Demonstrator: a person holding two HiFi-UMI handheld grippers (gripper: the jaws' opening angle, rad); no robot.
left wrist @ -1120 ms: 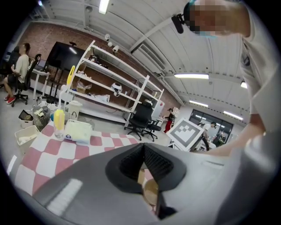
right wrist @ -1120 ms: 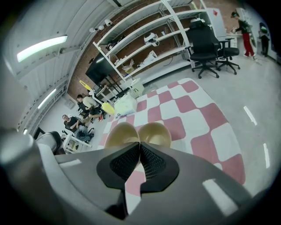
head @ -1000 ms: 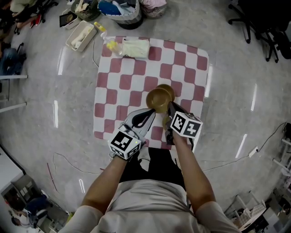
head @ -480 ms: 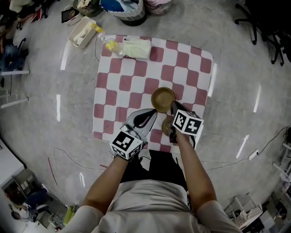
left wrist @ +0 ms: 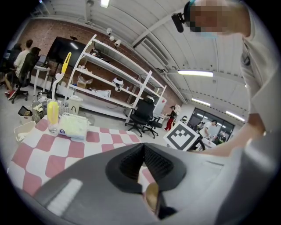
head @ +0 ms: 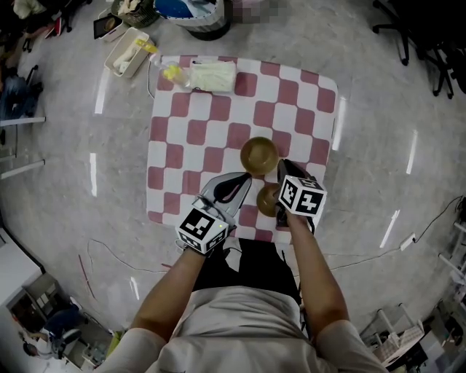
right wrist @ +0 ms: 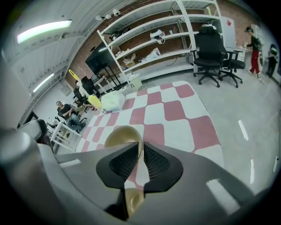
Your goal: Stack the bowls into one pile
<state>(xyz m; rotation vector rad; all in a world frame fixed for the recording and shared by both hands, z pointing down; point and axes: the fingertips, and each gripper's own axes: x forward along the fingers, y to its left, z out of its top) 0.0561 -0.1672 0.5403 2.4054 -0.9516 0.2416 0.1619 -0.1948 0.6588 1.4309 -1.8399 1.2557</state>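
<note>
A tan bowl point(head: 259, 154) sits upright on the red-and-white checked cloth point(head: 196, 131); in the right gripper view this bowl point(right wrist: 123, 134) lies just past the jaw tips. My right gripper point(head: 279, 167) point(right wrist: 141, 145) reaches its near right rim, jaws closed to a thin slit with the rim in it. A second tan bowl point(head: 266, 199) point(right wrist: 134, 200) rests on the cloth under that gripper. My left gripper point(head: 244, 179) point(left wrist: 142, 147) hovers to the left of both bowls, shut and empty; the second bowl's edge point(left wrist: 152, 197) shows below it.
At the cloth's far edge stand a yellow-filled bottle point(head: 172, 73) and a pale tissue pack point(head: 212, 75). Beyond on the floor are a white tray point(head: 128, 57) and a basket point(head: 196, 14). Office chairs point(head: 429, 36) stand far right. Thin cables point(head: 109, 251) lie near left.
One second ago two bowl rims showed offset at the cloth's middle; now they read as one bowl. The right gripper has drawn slightly back toward me. The left gripper has barely moved.
</note>
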